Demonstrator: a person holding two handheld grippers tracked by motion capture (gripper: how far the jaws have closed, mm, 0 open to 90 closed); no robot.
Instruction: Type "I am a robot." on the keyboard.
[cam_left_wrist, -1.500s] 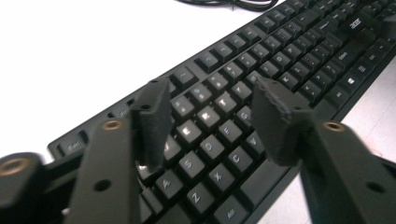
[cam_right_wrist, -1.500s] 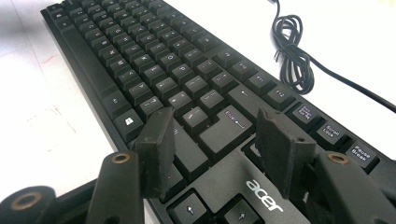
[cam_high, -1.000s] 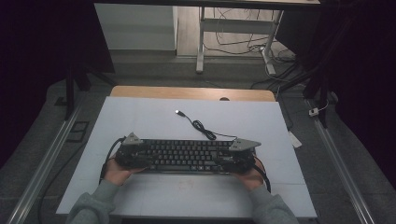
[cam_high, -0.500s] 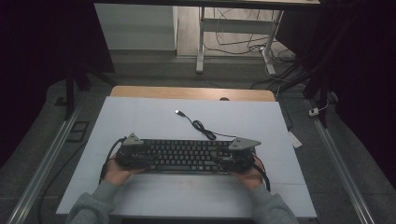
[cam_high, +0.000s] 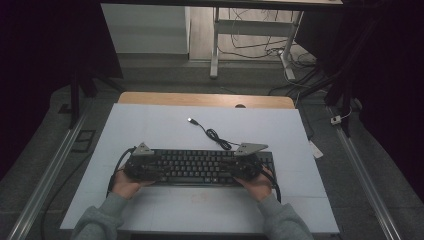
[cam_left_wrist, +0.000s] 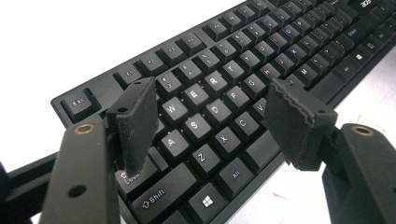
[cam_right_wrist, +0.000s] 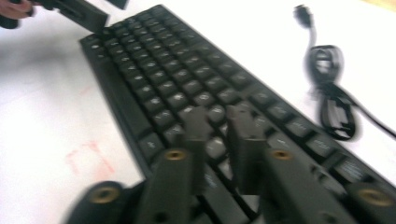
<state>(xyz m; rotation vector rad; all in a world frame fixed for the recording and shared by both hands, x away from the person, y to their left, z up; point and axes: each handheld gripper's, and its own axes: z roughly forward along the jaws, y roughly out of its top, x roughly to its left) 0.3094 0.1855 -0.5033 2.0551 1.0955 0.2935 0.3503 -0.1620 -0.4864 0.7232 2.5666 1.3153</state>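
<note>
A black keyboard (cam_high: 200, 167) (cam_left_wrist: 224, 70) (cam_right_wrist: 187, 84) lies flat on the white table top near the front. Its cable (cam_high: 212, 134) (cam_right_wrist: 331, 93) runs back in a small coil to a loose USB plug. My left gripper (cam_high: 150, 169) (cam_left_wrist: 210, 93) hovers open over the keyboard's left end, above the letter keys, with nothing between the pads. My right gripper (cam_high: 243, 167) (cam_right_wrist: 217, 114) is above the keys toward the right end. Its jaws have just been closing and now stand almost together with nothing between them.
The white sheet (cam_high: 150, 130) covers a wooden table whose far edge (cam_high: 205, 100) shows behind it. A small white tag (cam_high: 316, 149) lies off the right edge. The other gripper (cam_right_wrist: 70, 9) shows at the top left of the right gripper view.
My right gripper has shifted left along the keyboard, leaving its right end uncovered, and its jaws have come together. The left gripper and the keyboard have stayed put.
</note>
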